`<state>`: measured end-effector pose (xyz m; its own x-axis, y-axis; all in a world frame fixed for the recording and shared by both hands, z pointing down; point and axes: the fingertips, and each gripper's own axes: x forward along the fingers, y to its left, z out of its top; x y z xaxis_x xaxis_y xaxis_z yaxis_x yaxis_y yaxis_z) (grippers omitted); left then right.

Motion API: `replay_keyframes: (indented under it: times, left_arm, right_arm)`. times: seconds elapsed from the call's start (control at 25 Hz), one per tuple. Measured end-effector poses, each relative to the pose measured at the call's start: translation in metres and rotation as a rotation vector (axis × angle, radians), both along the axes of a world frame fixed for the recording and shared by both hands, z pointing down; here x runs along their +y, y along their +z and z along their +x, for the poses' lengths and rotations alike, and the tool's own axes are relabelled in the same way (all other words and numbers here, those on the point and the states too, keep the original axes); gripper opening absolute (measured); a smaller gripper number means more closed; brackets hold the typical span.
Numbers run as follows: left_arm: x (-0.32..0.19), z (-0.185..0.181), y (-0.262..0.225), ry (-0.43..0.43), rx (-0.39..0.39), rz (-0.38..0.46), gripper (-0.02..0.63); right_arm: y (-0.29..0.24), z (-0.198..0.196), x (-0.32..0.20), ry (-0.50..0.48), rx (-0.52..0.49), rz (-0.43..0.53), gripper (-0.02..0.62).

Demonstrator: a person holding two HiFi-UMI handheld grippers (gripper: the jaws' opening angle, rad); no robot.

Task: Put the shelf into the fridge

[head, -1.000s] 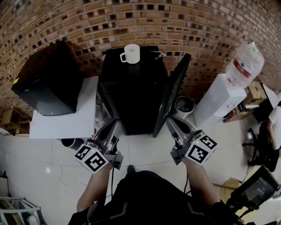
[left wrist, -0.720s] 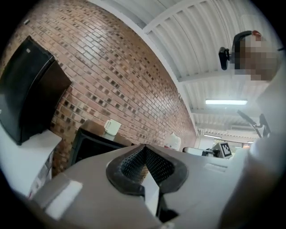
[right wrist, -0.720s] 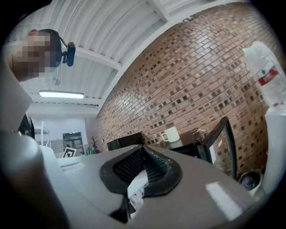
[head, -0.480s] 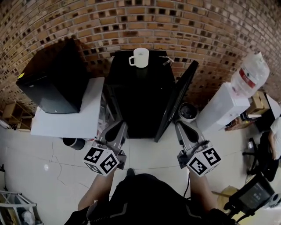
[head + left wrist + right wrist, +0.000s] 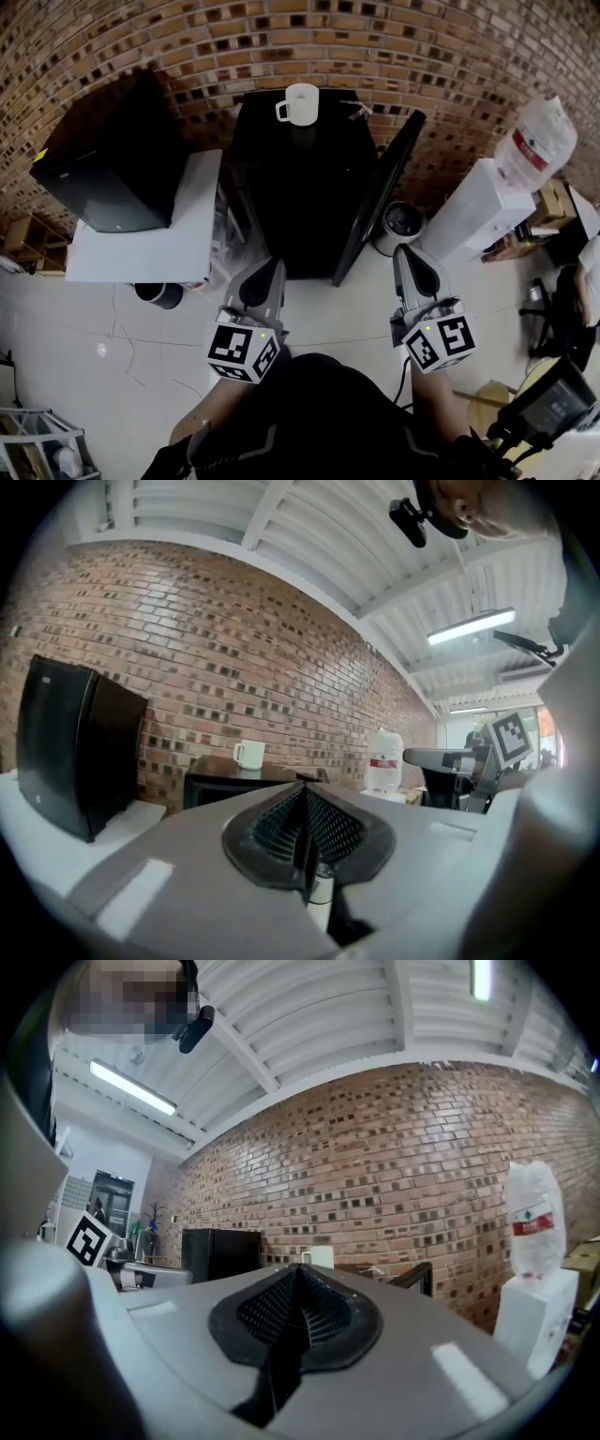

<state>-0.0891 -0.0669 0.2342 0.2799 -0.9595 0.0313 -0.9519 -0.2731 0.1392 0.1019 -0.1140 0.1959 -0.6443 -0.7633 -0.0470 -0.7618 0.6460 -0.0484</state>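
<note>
Black fridge [image 5: 300, 197] stands at 12 o'clock, its door [image 5: 375, 202] swung open toward 2 o'clock. I read left gripper [image 5: 270, 267] and right gripper [image 5: 406, 253] clenched on nothing, just short of it.

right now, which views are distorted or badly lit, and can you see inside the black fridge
Head view: fisheye bows the red brick wall into an arc; the open black fridge is too dark inside to read. Left gripper view: the ceiling strip light blows out white. Right gripper view: black vignette rings the frame.
</note>
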Motion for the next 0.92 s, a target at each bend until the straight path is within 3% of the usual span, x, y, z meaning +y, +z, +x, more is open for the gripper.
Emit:
replay_keyframes:
  times: [0.12,0.32,0.56,0.68,0.92]
  left_arm:
    - [0.003,-0.003,0.001,0.035,0.052,-0.015,0.000]
    - [0.009,-0.013,-0.001,0.012,0.012,-0.006,0.000]
    - [0.020,0.005,0.017,0.078,-0.007,-0.050,0.000]
    - [0.020,0.002,0.010,0.062,0.000,-0.033,0.000]
    - [0.026,0.019,-0.016,0.150,-0.075,0.050,0.000]
  right_arm:
    - [0.002,0.004,0.004,0.014,0.002,-0.017,0.006]
    - [0.008,0.006,0.005,0.032,0.018,-0.022,0.006]
    - [0.015,0.005,0.010,0.046,0.009,-0.006,0.006]
    - [0.007,0.005,0.013,0.050,0.043,0.042,0.006]
    - [0.001,0.004,0.014,0.047,0.056,0.069,0.006]
